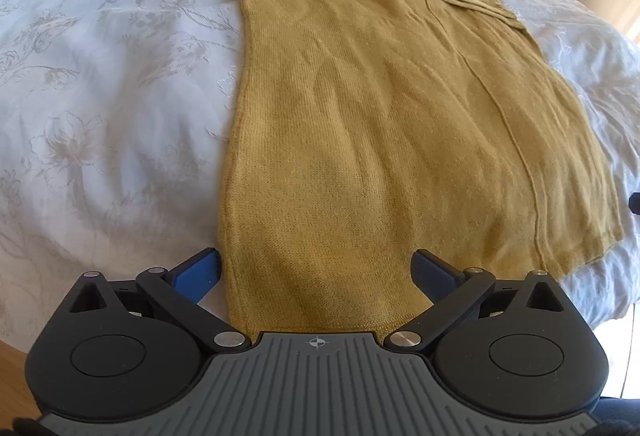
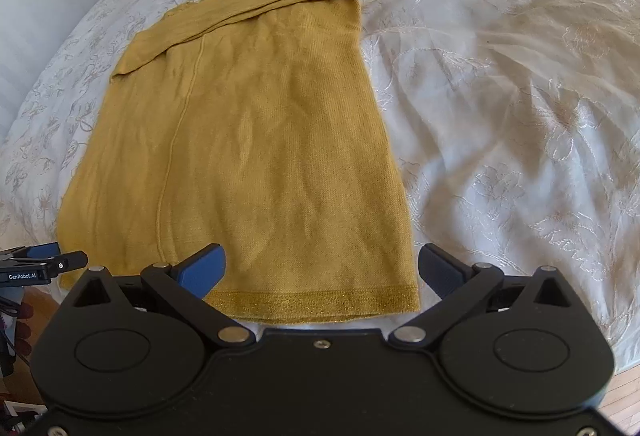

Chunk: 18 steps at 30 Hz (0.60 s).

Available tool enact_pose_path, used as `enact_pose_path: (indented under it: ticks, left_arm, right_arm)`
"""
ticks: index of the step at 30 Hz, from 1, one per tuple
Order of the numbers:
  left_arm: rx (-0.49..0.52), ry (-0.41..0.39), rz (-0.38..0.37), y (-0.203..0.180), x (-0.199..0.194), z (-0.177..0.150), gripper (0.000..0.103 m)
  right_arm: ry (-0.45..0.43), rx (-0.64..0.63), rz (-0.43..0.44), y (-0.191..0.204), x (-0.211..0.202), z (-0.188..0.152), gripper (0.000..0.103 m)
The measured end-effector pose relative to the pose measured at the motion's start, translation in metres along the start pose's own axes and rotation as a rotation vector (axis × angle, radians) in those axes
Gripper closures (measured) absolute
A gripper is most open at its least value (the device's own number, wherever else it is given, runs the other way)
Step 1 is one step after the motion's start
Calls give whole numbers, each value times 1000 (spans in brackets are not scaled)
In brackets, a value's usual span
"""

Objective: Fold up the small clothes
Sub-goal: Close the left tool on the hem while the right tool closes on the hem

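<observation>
The left hand-held gripper (image 1: 316, 272) points forward and level, its two blue-padded fingers (image 1: 198, 274) spread wide apart with nothing clamped between them. The right hand-held gripper (image 2: 322, 270) sits in much the same pose, jaws wide and holding nothing. In the right wrist view, the left hand-held gripper's tip (image 2: 36, 262) shows at the left edge, just beside the right one.

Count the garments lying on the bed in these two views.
1: a mustard knit top lies flat on the white bedspread, sleeves folded across its far end. Nothing else shows, though layers underneath could be hidden.
</observation>
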State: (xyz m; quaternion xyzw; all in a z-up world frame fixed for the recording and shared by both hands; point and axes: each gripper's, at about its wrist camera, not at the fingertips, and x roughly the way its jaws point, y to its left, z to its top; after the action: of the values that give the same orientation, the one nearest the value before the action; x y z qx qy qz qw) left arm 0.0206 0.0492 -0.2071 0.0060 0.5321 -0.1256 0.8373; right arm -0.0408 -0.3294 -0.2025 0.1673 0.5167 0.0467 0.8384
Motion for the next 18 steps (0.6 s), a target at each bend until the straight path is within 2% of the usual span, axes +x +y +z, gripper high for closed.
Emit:
enact_pose_path:
  ticks: [12, 18]
  left_arm:
    - [-48, 83, -3, 4, 29, 1, 0]
    - [-53, 73, 11, 1, 29, 0, 0]
  right_arm:
    - [136, 11, 65, -15, 41, 6, 0]
    - [161, 22, 91, -20, 49, 7, 0]
